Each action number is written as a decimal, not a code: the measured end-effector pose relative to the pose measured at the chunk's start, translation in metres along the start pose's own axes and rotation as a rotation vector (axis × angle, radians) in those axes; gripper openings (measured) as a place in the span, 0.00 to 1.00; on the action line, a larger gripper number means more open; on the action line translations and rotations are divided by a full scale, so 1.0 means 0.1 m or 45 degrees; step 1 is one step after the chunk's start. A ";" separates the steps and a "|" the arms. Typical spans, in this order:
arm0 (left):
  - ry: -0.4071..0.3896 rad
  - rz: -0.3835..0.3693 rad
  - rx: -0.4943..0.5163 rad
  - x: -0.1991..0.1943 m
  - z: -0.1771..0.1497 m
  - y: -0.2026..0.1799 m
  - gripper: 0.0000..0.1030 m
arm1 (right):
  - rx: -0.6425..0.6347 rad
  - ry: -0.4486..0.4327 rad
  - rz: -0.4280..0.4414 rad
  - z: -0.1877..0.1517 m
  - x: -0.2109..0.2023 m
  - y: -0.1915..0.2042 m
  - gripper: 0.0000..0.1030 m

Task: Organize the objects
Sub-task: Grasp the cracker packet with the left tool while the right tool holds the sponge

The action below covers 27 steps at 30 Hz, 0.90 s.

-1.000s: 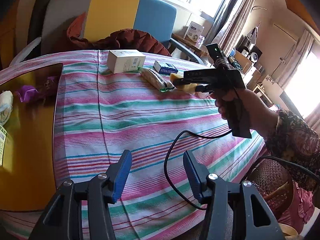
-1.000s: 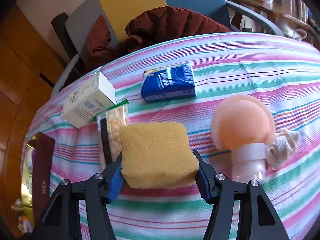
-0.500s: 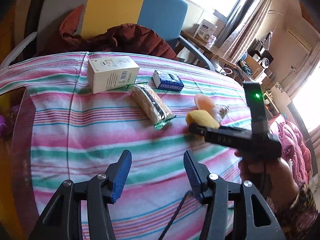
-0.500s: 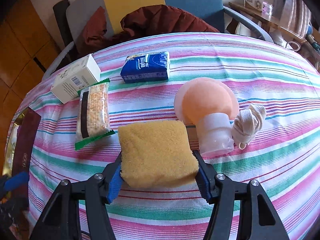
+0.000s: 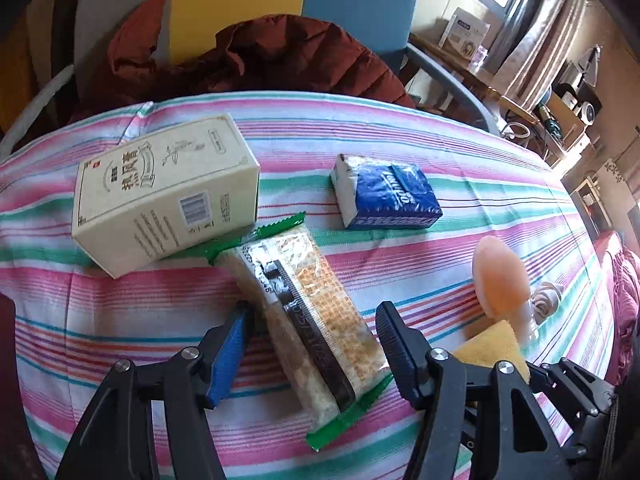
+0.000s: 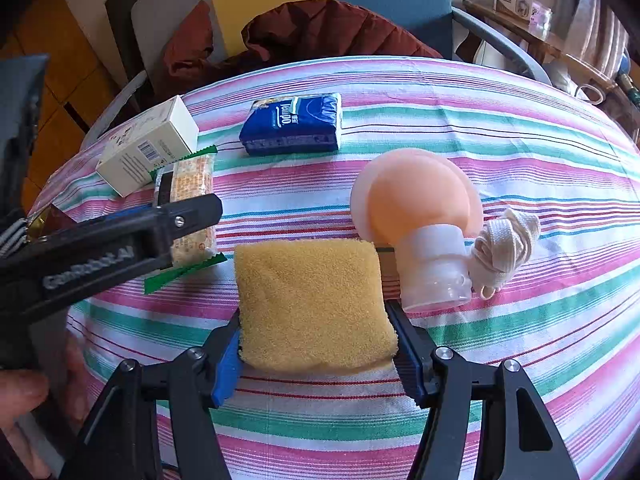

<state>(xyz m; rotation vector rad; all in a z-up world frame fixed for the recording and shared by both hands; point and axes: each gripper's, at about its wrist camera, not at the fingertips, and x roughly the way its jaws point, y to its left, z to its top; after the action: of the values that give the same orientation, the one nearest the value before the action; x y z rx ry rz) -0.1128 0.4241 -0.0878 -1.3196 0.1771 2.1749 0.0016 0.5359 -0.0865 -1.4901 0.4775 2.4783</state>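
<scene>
- Right wrist view shows the right tool point(image 6: 316, 340) clamped on a yellow sponge point(image 6: 312, 304), one finger on each side edge; the soft block bulges a little between them, so the squeeze looks firm enough to carry it.
- The sponge hangs low over the striped surface point(image 6: 500, 120), just in front of an orange silicone brush point(image 6: 420, 204) with a clear base lying on its side; a knotted white cord point(image 6: 504, 248) lies against that base. Holding the sponge here suggests, as a judgement, that it is meant to join this cluster of cleaning things.
- Left wrist view shows the left tool point(image 5: 312, 344) with its fingers apart, one on each side of a long cracker packet point(image 5: 308, 316) lying flat; neither finger clearly presses the wrapper. The straddle across the narrow width looks like a set-up for a pinch.
- The packet's far green end is tucked beside a cream carton point(image 5: 164, 192) lying on its side, so lifting may nudge the carton.
- A blue tissue pack point(image 5: 384, 192) sits apart, further back on the cloth.
- Behind the surface, a chair carries a rust-red jacket point(image 5: 288, 60).
</scene>
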 end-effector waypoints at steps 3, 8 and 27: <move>-0.057 0.014 0.083 -0.07 -0.12 0.02 0.54 | 0.012 0.002 0.010 0.00 -0.02 0.01 0.63; -0.125 -0.027 0.125 -0.27 -0.43 0.17 0.43 | 0.039 -0.001 0.024 -0.01 -0.03 0.01 0.63; -0.198 0.084 0.300 -0.26 -0.54 0.11 0.44 | 0.014 -0.027 0.002 -0.04 -0.04 0.00 0.64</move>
<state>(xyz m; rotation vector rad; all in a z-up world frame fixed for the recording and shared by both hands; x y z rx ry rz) -0.0683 0.3831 -0.0951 -1.0233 0.4068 2.2223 0.0070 0.5346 -0.0850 -1.4586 0.4875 2.4860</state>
